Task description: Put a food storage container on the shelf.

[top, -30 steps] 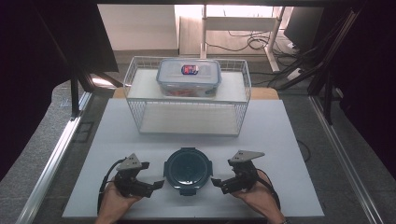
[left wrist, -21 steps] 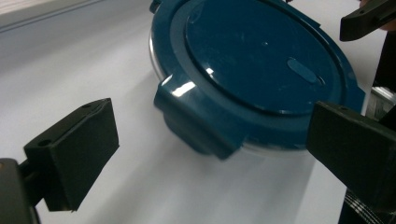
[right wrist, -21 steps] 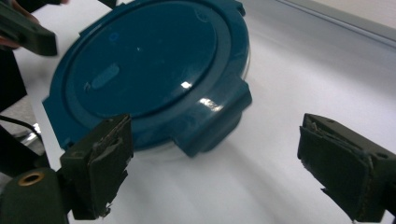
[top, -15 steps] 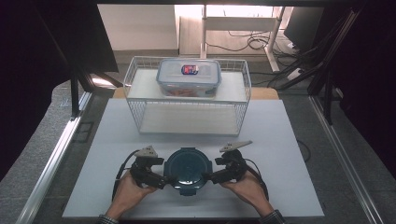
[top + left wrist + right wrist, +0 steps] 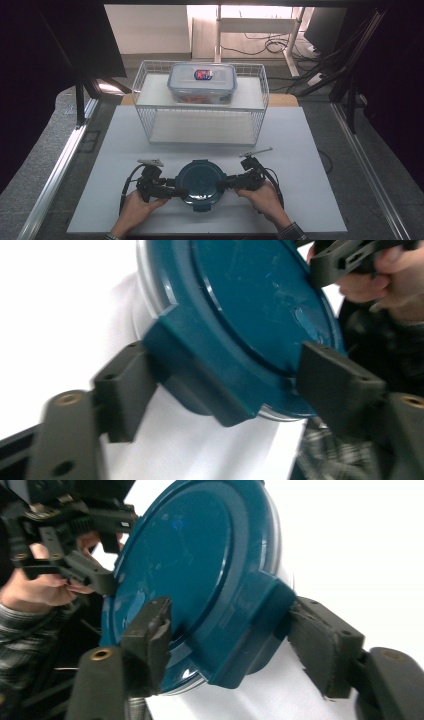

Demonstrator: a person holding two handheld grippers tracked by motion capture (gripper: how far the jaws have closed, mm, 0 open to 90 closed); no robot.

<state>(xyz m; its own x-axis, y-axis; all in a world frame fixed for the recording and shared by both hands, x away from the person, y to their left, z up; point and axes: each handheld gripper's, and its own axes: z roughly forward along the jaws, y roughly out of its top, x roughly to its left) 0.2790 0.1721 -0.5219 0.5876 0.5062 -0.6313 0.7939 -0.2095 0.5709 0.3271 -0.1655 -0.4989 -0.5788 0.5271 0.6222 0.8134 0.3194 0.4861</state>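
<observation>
From above, the round teal-lidded container (image 5: 200, 184) sat flat near the table's (image 5: 310, 150) front edge, lid up, between the left gripper (image 5: 172, 191) and the right gripper (image 5: 225, 184). Being round, it had no long axis; its clip tabs pointed sideways at each gripper.

In the left gripper view, the jaws had just been closing around a lid tab (image 5: 200, 375), one touching it, the other seemingly not; not yet a firm grasp.

In the right gripper view, the jaws straddled the opposite tab (image 5: 250, 630), also just closing. An uneven squeeze could, I'd judge, skid or tilt the container.
</observation>
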